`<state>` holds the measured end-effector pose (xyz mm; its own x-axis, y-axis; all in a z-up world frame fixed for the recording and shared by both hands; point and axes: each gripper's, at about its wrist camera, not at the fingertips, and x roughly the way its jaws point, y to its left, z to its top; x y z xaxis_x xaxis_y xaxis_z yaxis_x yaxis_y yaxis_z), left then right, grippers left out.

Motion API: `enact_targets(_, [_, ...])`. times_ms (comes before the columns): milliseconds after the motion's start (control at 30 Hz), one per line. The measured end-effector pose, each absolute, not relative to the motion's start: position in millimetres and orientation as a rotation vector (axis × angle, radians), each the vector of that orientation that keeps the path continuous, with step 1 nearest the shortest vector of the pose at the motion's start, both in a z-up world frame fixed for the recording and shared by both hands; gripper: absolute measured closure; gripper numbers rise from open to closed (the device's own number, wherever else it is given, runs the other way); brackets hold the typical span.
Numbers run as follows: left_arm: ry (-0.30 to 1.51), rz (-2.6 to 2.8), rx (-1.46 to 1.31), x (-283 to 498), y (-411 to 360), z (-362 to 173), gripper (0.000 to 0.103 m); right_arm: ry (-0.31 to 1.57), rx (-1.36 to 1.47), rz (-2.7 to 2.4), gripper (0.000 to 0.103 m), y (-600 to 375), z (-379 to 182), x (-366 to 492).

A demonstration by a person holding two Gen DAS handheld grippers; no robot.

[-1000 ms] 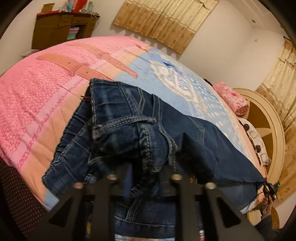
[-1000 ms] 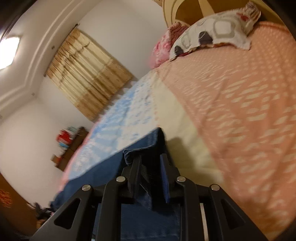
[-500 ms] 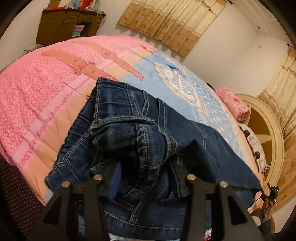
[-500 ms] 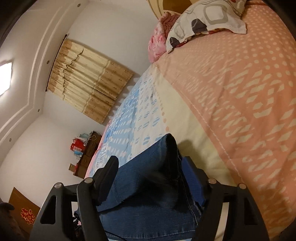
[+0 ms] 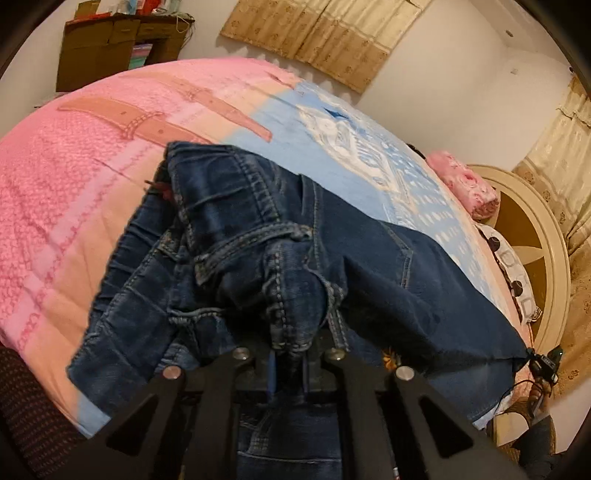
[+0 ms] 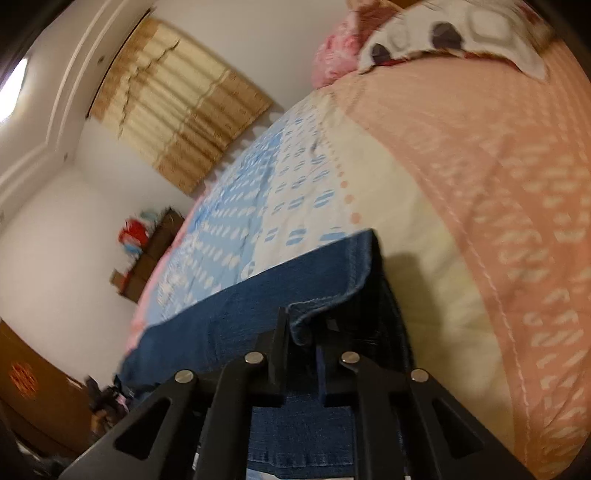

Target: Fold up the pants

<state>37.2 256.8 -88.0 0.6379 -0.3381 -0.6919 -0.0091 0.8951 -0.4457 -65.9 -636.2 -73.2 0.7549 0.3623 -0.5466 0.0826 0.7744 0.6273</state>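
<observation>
The dark blue denim pants lay along the near edge of the pink-and-blue quilted bed, open quilt beyond. The left gripper was closing on the bunched waistband, the right gripper apparently on the hem; both had gaped half a second earlier.

1. A pink, peach and blue patterned bedspread covers the bed.
2. A pink pillow and a spotted pillow lie by the round headboard.
3. Gold curtains hang beyond.
4. A brown cabinet stands against the wall.
</observation>
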Motion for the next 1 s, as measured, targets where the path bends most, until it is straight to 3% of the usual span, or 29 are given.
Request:
enact_targets(333, [0.640, -0.255, -0.397, 22, 274, 2, 0.094, 0.486, 0.501, 0.272, 0.097, -609, 57, -60])
enact_targets(433, [0.640, -0.281, -0.420, 13, 287, 4, 0.094, 0.410, 0.417, 0.381, 0.097, -592, 86, -80])
enact_targets(500, [0.696, -0.279, -0.424, 10, 295, -13, 0.094, 0.428, 0.367, 0.418, 0.097, -586, 77, -96])
enact_targets(633, [0.817, -0.258, -0.471, 5, 303, -58, 0.094, 0.622, 0.411, 0.315, 0.097, -603, -4, -115])
enact_targets(767, [0.826, -0.252, -0.454, -2, 298, -57, 0.094, 0.711, 0.517, 0.248, 0.097, -620, -77, -132])
enact_targets(1000, [0.825, -0.259, -0.407, -17, 296, -46, 0.094, 0.644, 0.522, 0.281, 0.097, -625, -78, -143])
